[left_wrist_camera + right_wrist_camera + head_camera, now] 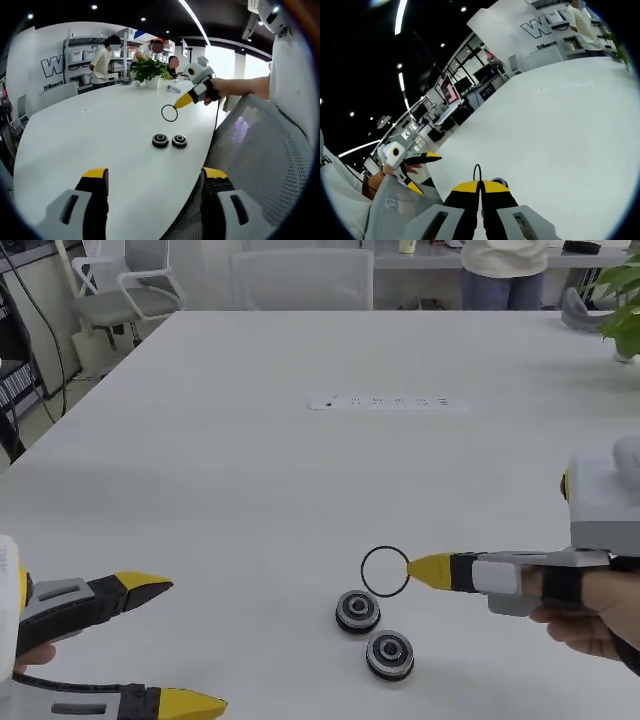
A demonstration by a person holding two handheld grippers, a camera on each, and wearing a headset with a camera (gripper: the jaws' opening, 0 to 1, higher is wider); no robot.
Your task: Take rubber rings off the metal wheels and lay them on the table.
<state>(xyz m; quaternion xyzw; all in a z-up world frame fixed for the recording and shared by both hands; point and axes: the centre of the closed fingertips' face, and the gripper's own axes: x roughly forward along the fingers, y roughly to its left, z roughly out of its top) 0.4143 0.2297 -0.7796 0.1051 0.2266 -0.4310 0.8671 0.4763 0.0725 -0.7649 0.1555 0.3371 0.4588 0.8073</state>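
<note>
At lower right your right gripper (432, 570) pinches a rubber ring (362, 570); lower left, your left gripper (190, 645) gapes wide.

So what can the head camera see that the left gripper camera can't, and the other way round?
From the head view you get the white power strip lying farther along the table. From the left gripper view you get shelves with bins, big wall letters and a mesh chair back. Both share the far wheel and near wheel side by side, the right gripper pinching the rubber ring, and the open left gripper.
</note>
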